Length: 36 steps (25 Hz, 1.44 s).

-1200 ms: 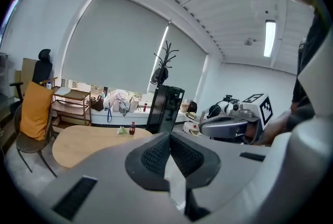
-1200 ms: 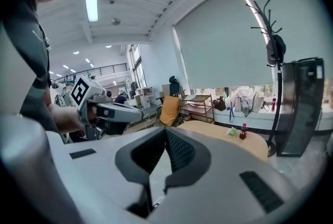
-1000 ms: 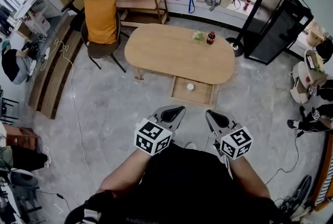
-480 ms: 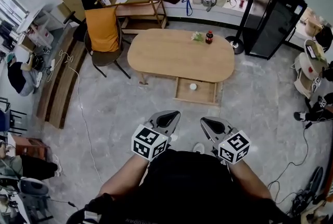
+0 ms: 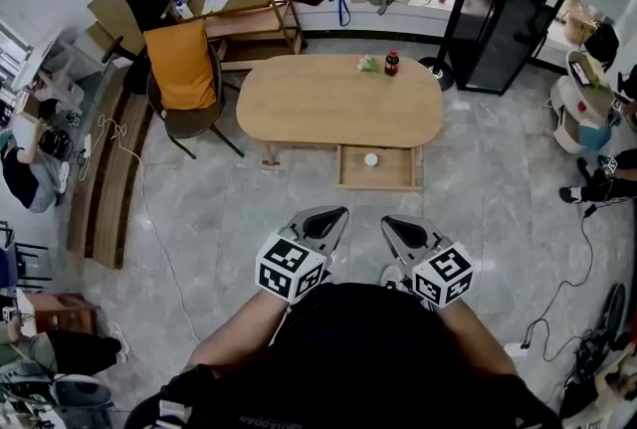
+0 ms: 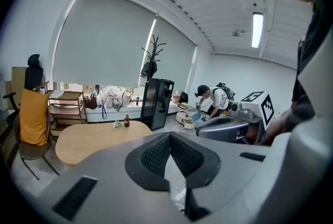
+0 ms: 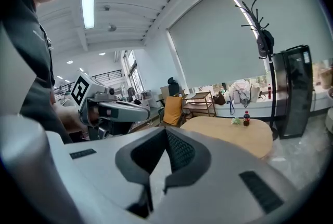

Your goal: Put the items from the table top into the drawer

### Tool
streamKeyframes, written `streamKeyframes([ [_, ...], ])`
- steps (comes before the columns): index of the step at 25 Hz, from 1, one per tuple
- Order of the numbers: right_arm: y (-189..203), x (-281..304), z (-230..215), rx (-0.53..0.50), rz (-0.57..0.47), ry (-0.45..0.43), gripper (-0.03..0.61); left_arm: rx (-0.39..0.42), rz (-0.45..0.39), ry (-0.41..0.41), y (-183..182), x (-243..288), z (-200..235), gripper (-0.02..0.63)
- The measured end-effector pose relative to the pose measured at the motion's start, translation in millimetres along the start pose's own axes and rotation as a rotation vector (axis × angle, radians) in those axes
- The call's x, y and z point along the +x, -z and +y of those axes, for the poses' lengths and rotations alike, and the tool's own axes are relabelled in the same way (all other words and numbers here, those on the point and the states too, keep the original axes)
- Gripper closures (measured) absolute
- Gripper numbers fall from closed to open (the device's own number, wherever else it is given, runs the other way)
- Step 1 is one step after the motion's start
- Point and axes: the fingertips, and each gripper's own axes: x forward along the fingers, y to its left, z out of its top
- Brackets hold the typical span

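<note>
Ahead, an orange-backed chair (image 5: pixel 183 77) stands beside the table (image 5: pixel 318 113).

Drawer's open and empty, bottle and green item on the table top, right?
Not quite. The drawer is open but not empty: the head view shows a small white round item in it. The bottle and the green item are on the table top.

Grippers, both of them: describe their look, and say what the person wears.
The left gripper and the right gripper are alike: grey shells, black ribbed pads at the tip, and a white cube with black square markers. The person wears a black top.
</note>
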Motion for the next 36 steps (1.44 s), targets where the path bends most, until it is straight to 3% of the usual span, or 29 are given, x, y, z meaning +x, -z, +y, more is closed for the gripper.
streamKeyframes([
  [10,7.1,15.1,12.1,0.007,0.023,0.045,0.575,0.096,0.018,0.026,7.3,-12.1,9.4,0.612],
  [19,7.1,17.1,16.1,-0.006,0.032,0.038,0.575,0.062,0.004,0.036,7.9,-14.5,10.2,0.612],
  [36,1.2,20.4,19.9,-0.038,0.052,0.026,0.575,0.088,-0.007,0.045,0.7,-17.4,7.8,0.612],
])
